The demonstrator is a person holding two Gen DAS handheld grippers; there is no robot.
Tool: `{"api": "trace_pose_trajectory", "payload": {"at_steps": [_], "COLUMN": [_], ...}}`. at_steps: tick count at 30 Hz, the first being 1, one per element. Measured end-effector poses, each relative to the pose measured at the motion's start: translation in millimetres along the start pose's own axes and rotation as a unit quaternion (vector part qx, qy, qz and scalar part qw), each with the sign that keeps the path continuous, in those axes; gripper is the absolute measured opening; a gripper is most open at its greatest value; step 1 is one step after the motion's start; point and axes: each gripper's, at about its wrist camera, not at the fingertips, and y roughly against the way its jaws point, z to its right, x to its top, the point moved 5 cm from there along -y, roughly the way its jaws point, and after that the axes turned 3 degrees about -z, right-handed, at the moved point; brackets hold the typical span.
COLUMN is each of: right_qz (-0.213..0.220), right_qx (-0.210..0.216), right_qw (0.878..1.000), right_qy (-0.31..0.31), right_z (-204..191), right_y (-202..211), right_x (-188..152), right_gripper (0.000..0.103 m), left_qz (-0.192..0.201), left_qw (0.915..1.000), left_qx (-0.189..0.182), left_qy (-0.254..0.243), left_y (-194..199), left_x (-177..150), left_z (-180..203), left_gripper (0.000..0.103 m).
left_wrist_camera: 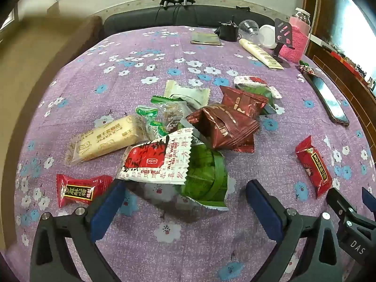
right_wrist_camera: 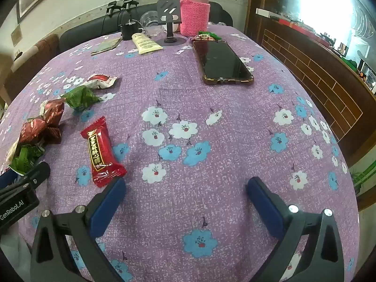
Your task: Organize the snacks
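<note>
A pile of wrapped snacks lies on the purple flowered tablecloth (left_wrist_camera: 188,235). Nearest is a green and white packet (left_wrist_camera: 178,164), with a pale yellow cracker pack (left_wrist_camera: 105,141) to its left and dark red foil packets (left_wrist_camera: 223,127) behind it. A red candy (left_wrist_camera: 82,189) lies at the left, another red candy (left_wrist_camera: 313,165) at the right. My left gripper (left_wrist_camera: 185,197) is open and empty, just in front of the green and white packet. My right gripper (right_wrist_camera: 185,195) is open and empty over bare cloth, with the red candy (right_wrist_camera: 101,151) just ahead of its left finger.
A black phone (right_wrist_camera: 223,62) lies ahead of the right gripper. At the far edge stand a pink knitted bottle (right_wrist_camera: 195,14), a black phone stand (right_wrist_camera: 169,21), a cream tube (right_wrist_camera: 144,43), a clear cup (right_wrist_camera: 149,21) and a flat pouch (right_wrist_camera: 107,45). A wooden cabinet (right_wrist_camera: 317,75) runs along the right.
</note>
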Motion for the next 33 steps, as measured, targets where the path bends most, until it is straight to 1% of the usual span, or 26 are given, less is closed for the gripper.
{"api": "trace_pose_trajectory", "payload": {"at_steps": [33], "right_qz": [-0.001], "right_qx": [0.0], "right_qw": [1.0], "right_qy": [-0.001], "right_z": [7], "right_y": [-11], "right_x": [3], "right_gripper": [0.103], "left_qz": [0.0], "left_qw": [1.0], "left_qx": [0.001], "left_qy": [-0.001], "left_y": [0], "left_x": [0], "left_z": [0], "left_gripper": [0.103]}}
